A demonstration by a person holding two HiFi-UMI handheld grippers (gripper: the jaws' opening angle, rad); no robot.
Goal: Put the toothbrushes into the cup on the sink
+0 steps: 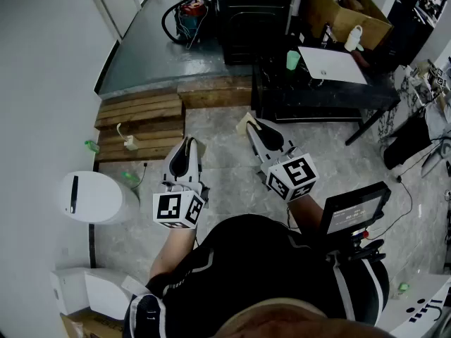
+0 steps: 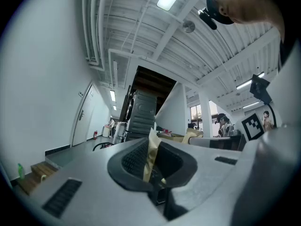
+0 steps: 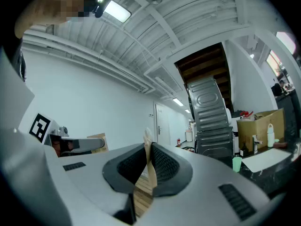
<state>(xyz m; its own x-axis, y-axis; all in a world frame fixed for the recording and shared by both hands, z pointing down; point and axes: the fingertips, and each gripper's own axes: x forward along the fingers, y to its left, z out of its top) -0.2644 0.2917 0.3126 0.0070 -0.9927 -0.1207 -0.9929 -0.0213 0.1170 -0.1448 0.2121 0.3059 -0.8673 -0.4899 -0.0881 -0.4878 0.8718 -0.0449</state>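
Both grippers are held out in front of the person, over the marble floor and away from the sink. My left gripper [image 1: 189, 141] [image 2: 151, 150] has its jaws together, with only a tan pad strip between them. My right gripper [image 1: 249, 121] [image 3: 147, 152] is shut the same way and holds nothing. A pale green cup [image 1: 293, 60] [image 3: 236, 163] stands beside the white sink basin [image 1: 331, 63] [image 3: 270, 158] on a black counter, ahead and to the right. No toothbrush can be made out in any view.
A cardboard box [image 1: 345, 9] and a white bottle [image 1: 354, 37] stand behind the basin. A tall dark cabinet [image 1: 250, 13] is left of the counter. Wooden steps [image 1: 141, 122] lie ahead at the left, with a white lidded bin [image 1: 95, 197] near the wall.
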